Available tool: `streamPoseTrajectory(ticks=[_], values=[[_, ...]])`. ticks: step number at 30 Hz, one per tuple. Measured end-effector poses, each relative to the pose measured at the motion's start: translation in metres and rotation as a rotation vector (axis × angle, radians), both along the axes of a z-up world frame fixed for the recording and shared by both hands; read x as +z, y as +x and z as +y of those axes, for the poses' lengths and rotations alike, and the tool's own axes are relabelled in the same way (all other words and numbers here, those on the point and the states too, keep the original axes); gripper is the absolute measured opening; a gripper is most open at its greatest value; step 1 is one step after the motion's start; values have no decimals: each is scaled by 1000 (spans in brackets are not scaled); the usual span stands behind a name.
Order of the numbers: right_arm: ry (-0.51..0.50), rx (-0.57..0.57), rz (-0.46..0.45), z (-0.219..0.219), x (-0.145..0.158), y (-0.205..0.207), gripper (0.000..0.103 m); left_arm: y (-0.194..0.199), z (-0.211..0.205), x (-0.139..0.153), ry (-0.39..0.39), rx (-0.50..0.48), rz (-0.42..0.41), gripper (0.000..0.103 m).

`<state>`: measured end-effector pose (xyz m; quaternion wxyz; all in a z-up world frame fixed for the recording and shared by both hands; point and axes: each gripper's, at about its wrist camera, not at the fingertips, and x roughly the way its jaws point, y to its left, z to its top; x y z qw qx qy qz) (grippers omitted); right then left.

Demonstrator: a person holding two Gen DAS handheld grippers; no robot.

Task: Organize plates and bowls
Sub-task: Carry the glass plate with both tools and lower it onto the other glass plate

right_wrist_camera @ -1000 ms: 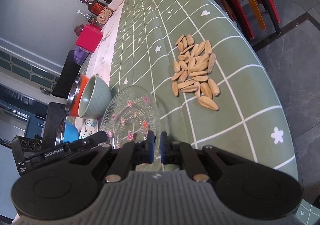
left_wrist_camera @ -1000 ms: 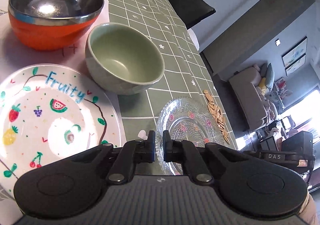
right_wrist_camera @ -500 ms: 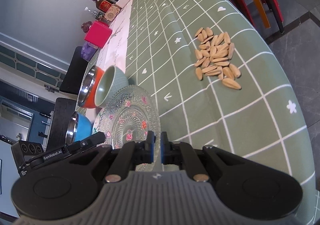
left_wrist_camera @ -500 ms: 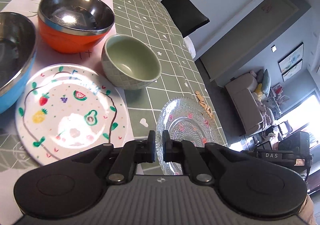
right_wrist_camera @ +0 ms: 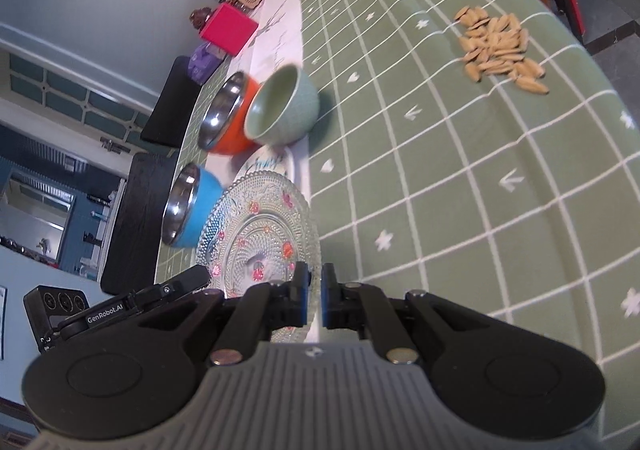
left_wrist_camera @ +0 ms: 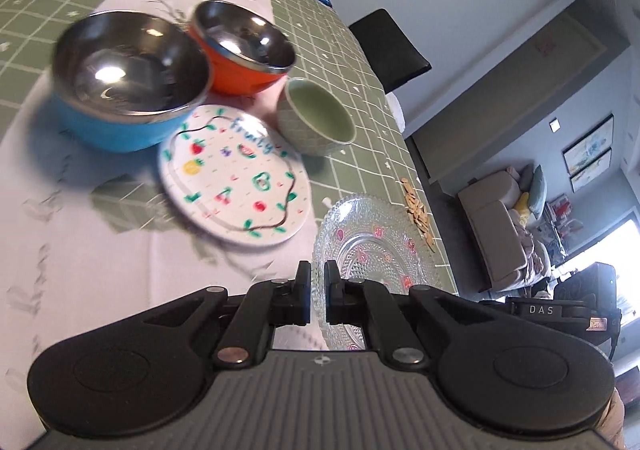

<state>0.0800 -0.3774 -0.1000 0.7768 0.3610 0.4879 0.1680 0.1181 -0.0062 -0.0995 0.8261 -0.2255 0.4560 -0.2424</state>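
My left wrist view looks forward and down over its fingers, close above the table's near edge; my right wrist view sits tilted, facing along the table. Both share the glass plate [left_wrist_camera: 372, 246] [right_wrist_camera: 260, 234] and green bowl [left_wrist_camera: 316, 121] [right_wrist_camera: 282, 105].

Two matte black handheld grippers, left gripper [left_wrist_camera: 317, 292] and right gripper [right_wrist_camera: 315, 292], each with a ribbed grey top plate, round black side housings, silver pivot screws and slim black fingers [left_wrist_camera: 303, 290]; white "GenRobot.AI" lettering marks one
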Motion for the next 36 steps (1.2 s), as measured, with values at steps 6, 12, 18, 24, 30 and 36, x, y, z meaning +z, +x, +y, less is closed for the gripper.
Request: streamPoseTrajectory(ticks=[6,12,18,24,30,36], values=[[15,46,17,34,-2,-17,3,-34,32,1,11,55,7,6],[6,100,36,64,-10,-29,3,-61,57,-9,17,99,43,6],[-21,146,58,85,-22,-38,4,-82,72,-18,32,127,59,6],[-54,164,57,91,-25,-38,4,-88,74,-28,33,128,61,6],[-72,171,57,92,-28,-35,4,-85,73,-32,38,125,64,7],[-99,193,39,96,-26,-32,5,-83,70,-28,85,111,60,8]])
